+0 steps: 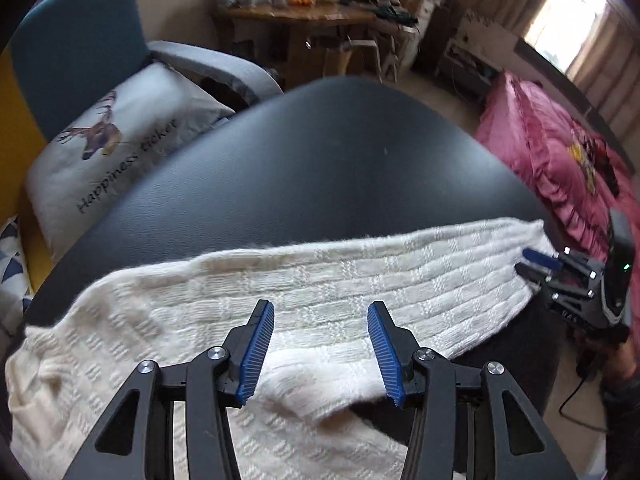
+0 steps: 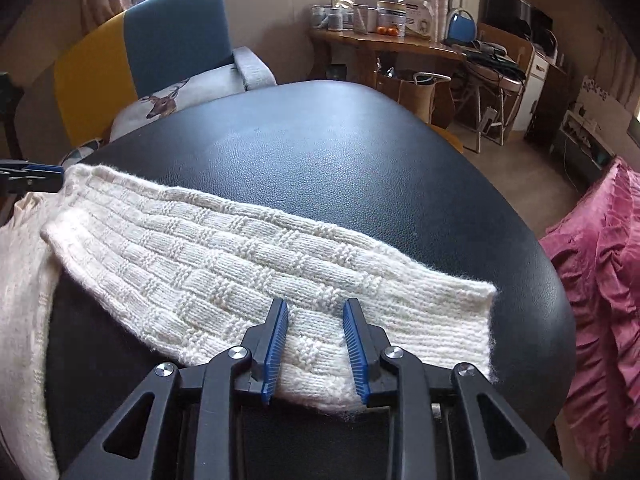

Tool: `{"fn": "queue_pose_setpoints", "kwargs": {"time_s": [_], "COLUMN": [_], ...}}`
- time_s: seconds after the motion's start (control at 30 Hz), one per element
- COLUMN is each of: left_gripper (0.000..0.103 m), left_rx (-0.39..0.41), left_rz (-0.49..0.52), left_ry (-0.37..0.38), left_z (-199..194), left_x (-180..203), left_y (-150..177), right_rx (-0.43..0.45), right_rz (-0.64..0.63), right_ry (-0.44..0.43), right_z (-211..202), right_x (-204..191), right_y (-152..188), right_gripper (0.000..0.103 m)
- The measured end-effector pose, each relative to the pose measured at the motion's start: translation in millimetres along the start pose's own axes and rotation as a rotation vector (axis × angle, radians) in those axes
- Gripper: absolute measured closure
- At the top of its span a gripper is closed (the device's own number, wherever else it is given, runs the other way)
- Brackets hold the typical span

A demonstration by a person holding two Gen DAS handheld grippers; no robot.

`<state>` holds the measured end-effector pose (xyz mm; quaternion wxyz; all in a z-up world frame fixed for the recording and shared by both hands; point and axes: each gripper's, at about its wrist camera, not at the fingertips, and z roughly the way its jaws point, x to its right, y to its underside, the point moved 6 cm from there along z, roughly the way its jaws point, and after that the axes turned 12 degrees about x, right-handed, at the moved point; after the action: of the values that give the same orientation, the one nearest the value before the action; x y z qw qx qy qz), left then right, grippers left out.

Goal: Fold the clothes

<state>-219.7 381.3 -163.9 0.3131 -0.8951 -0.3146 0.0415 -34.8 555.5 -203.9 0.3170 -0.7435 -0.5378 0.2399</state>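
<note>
A cream knitted sweater (image 1: 360,280) lies on the black leather-look table (image 1: 320,152). One sleeve (image 2: 224,256) stretches across the near side of the table (image 2: 340,152), with its cuff at the right. My left gripper (image 1: 320,310) is open just above the knit, and the fabric lies flat between its blue pads. My right gripper (image 2: 316,308) is open over the sleeve near the cuff, with cloth showing between its fingers. The right gripper (image 1: 534,264) sits at the sleeve's right end. The left gripper (image 2: 36,172) shows at the far left edge by the sweater's shoulder.
An armchair with a deer-print cushion (image 1: 112,136) stands behind the table on the left. A pink ruffled blanket (image 2: 600,280) lies to the right. A cluttered wooden desk (image 2: 392,44) stands at the back. A person's hand (image 1: 624,360) holds the right gripper.
</note>
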Motion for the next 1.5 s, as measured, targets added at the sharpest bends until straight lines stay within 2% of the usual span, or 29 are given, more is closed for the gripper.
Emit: {"fn": "queue_pose_setpoints", "kwargs": {"time_s": [0.07,0.13,0.27,0.33,0.37,0.47,0.57,0.67,0.7,0.77,0.83,0.9,0.97,1.0,1.07,1.23,1.33,1.4,1.5], "left_gripper": [0.063,0.065,0.063,0.057,0.057,0.057,0.059,0.059,0.059,0.059,0.059,0.059,0.059,0.059,0.059,0.058,0.058,0.058,0.057], "left_rx": [-0.05,-0.081,-0.04,-0.029,-0.022,0.035,0.16,0.22,0.229,0.233,0.209,0.173,0.144,0.131,0.125,0.15,0.146,0.176,0.244], "left_rz": [0.032,0.015,-0.086,-0.111,-0.119,-0.226,-0.346,-0.371,-0.371,-0.369,-0.355,-0.343,-0.342,-0.344,-0.343,-0.313,-0.338,-0.365,-0.4], "left_ry": [-0.014,-0.029,-0.035,-0.03,-0.019,0.045,0.049,0.086,0.107,0.166,0.22,0.261,0.293,0.308,0.332,0.353,0.361,0.352,0.311], "left_z": [22.6,43.4,56.6,57.1,54.5,33.7,-3.5,-37.6,-46.8,-60.7,-62.7,-55.0,-45.4,-40.9,-34.1,-35.5,-38.0,-48.5,-67.4], "left_x": [4.2,1.3,-6.9,-7.4,-8.0,-21.1,-44.5,-55.0,-54.2,-44.6,-25.0,-4.8,11.4,18.2,29.7,40.8,38.5,27.8,0.8], "left_y": [2.3,0.1,-9.3,-11.3,-11.4,-10.6,-2.8,22.4,32.2,54.0,73.5,88.4,100.5,106.1,115.2,124.4,121.0,113.9,99.4], "right_rx": [-0.005,-0.005,0.021,0.032,0.035,0.042,0.046,0.029,0.053,0.11,0.121,0.076,-0.004,-0.046,-0.116,-0.1,-0.09,-0.08,-0.048], "right_rz": [-0.016,-0.027,-0.057,-0.07,-0.067,-0.065,-0.065,-0.071,-0.081,-0.075,-0.061,-0.094,-0.157,-0.199,-0.271,-0.241,-0.223,-0.209,-0.178], "right_ry": [0.008,0.04,0.14,0.177,0.19,0.208,0.219,0.238,0.242,0.13,-0.059,-0.226,-0.328,-0.342,-0.318,-0.277,-0.253,-0.246,-0.291], "right_z": [4.8,12.7,34.5,44.5,48.1,51.8,53.5,49.6,44.1,31.2,26.2,32.8,46.1,55.2,72.7,85.8,93.7,96.7,89.3], "right_x": [4.9,12.4,29.7,35.5,37.7,38.5,38.1,35.0,28.4,-1.8,-45.4,-96.8,-144.7,-164.6,-188.9,-186.2,-184.6,-185.3,-196.4], "right_y": [-4.8,-11.7,-30.3,-39.6,-43.4,-48.3,-52.0,-60.6,-68.0,-85.0,-99.6,-106.8,-103.4,-98.2,-85.2,-82.7,-81.2,-82.6,-97.9], "right_gripper": [0.074,0.073,0.073,0.073,0.073,0.073,0.073,0.072,0.072,0.072,0.072,0.072,0.072,0.072,0.072,0.072,0.072,0.072,0.072]}}
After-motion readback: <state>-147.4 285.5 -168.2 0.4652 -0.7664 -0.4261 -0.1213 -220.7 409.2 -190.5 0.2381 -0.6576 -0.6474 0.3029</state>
